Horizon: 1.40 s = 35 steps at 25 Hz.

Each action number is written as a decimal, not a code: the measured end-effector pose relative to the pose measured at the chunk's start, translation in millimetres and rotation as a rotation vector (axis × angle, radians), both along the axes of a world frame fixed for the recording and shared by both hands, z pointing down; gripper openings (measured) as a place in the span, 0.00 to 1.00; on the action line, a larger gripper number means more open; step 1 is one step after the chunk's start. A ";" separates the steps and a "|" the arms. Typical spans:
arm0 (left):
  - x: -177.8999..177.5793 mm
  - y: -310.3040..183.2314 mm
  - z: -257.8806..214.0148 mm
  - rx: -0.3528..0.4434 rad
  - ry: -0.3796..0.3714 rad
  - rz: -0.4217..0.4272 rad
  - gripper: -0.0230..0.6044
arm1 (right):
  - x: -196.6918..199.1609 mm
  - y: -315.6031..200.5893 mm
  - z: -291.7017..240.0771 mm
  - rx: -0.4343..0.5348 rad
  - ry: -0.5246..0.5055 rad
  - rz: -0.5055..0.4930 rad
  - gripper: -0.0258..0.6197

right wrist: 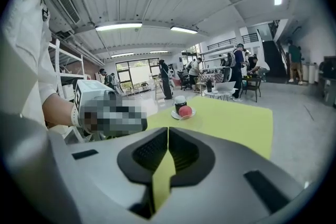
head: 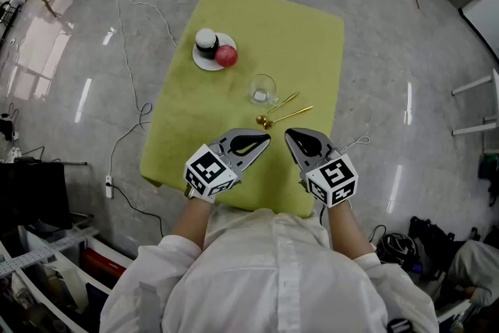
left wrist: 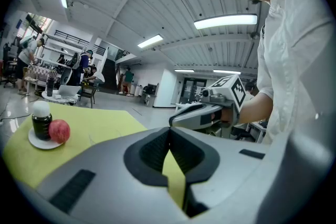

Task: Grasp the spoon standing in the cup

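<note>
On the bench (head: 296,35), near its far left corner, sat a plate (head: 207,65) with a jar (head: 206,41) and an apple (head: 226,55). The cup (head: 263,90) stood mid-bench, with two spoons (head: 288,115) lying just right of it. At the near edge, the left tongs (head: 266,140) and right tongs (head: 288,133) were both closed and empty.
</note>
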<state>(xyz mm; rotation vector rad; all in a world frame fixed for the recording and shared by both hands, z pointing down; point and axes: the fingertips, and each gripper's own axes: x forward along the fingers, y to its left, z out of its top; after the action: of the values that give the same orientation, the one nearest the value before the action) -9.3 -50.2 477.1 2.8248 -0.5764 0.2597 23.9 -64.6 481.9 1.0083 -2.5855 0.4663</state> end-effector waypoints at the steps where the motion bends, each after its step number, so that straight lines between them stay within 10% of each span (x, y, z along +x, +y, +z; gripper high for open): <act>1: 0.0 -0.2 -0.5 0.000 0.000 0.000 0.04 | -1.4 1.1 -0.7 0.004 0.005 -0.007 0.05; 35: 3.1 1.2 3.7 -0.008 -0.001 0.002 0.04 | -3.1 5.4 -2.3 0.014 0.003 -0.034 0.04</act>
<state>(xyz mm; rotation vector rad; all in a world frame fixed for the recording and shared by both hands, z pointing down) -6.2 -49.0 480.8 2.8183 -0.5715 0.2631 20.8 -59.2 479.6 0.9670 -2.6018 0.4386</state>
